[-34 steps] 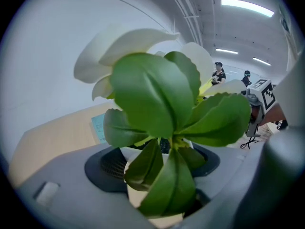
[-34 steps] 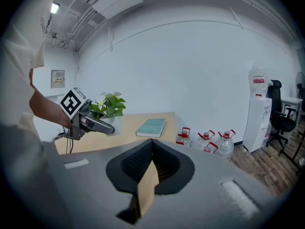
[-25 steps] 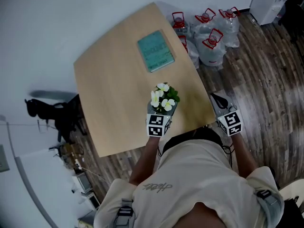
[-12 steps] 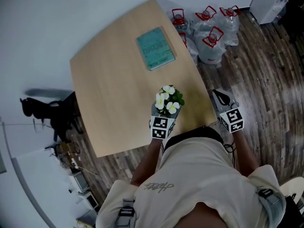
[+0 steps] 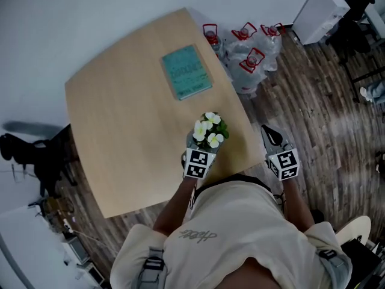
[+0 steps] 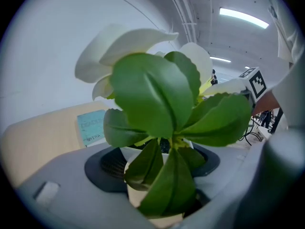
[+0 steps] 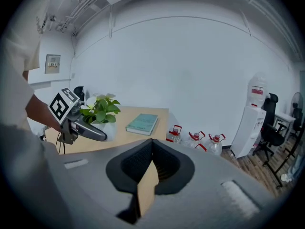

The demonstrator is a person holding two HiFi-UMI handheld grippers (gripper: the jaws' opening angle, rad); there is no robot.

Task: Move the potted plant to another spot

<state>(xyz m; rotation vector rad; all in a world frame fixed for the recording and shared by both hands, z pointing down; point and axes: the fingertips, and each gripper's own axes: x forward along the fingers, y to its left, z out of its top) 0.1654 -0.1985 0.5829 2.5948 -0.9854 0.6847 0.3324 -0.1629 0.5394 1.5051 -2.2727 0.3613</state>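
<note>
The potted plant (image 5: 207, 131), white flowers and green leaves in a white pot, is over the near right part of the wooden table (image 5: 120, 131). My left gripper (image 5: 198, 152) is shut on its pot; in the left gripper view the pot (image 6: 143, 199) sits between the jaws and the leaves (image 6: 162, 109) fill the picture. My right gripper (image 5: 272, 138) is off the table's right edge, over the floor, jaws shut and holding nothing (image 7: 151, 144). From the right gripper view the potted plant (image 7: 100, 111) and the left gripper (image 7: 83, 128) show at the left.
A teal book (image 5: 186, 72) lies on the far part of the table. Several water jugs with red handles (image 5: 246, 56) stand on the wood floor past the table's far right corner, beside a white dispenser (image 5: 319, 11). A white wall runs behind.
The head view has shifted, so the table and book sit further left in it. The plant, held in the left gripper, has moved slightly toward the table's right edge. The right gripper has barely moved.
</note>
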